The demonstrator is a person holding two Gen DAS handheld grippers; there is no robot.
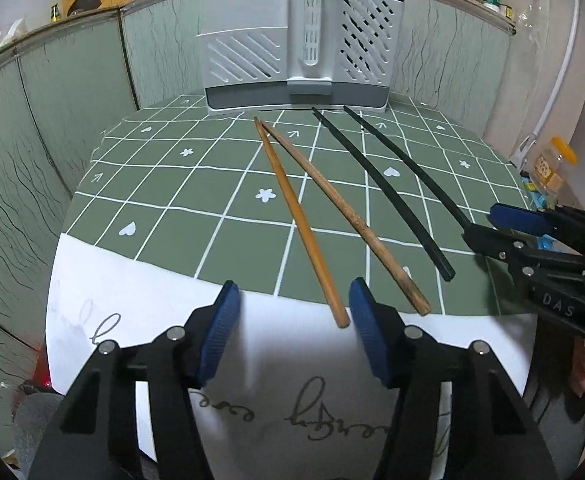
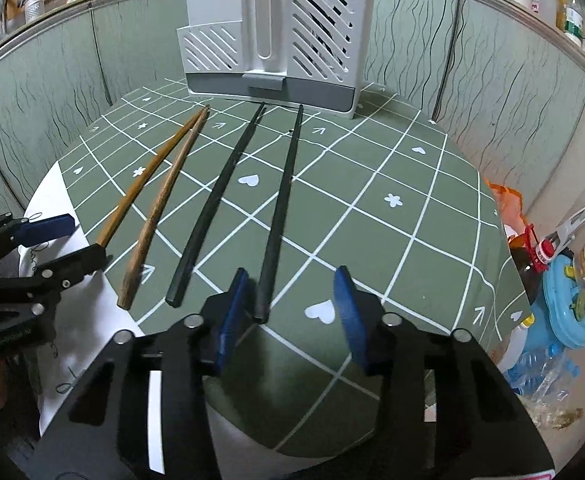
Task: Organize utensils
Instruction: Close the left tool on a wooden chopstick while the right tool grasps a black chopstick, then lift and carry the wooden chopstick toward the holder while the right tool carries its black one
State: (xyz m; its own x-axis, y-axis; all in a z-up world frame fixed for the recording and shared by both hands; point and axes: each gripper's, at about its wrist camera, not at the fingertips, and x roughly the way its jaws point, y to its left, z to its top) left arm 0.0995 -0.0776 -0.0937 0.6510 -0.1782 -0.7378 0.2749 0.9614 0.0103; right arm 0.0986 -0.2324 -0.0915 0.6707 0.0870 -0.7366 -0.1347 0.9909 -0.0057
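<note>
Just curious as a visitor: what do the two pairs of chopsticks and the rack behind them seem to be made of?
Brown chopsticks: probably wood or bamboo, matte, with uneven, worn colour. Black chopsticks: likely plastic or lacquered, uniformly dark and smooth with a slight sheen. Utensil rack: apparently moulded plastic, pale grey with slotted walls and a darker base.

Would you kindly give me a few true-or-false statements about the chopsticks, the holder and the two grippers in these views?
1. Four chopsticks lie on the green mat. True.
2. The wooden chopsticks lie in the holder. False: they lie on the mat in front of it.
3. The right gripper has a black chopstick end between its pads. True.
4. The left gripper is clamped on a spoon. False: it is open, with a wooden chopstick end between its pads.
</note>
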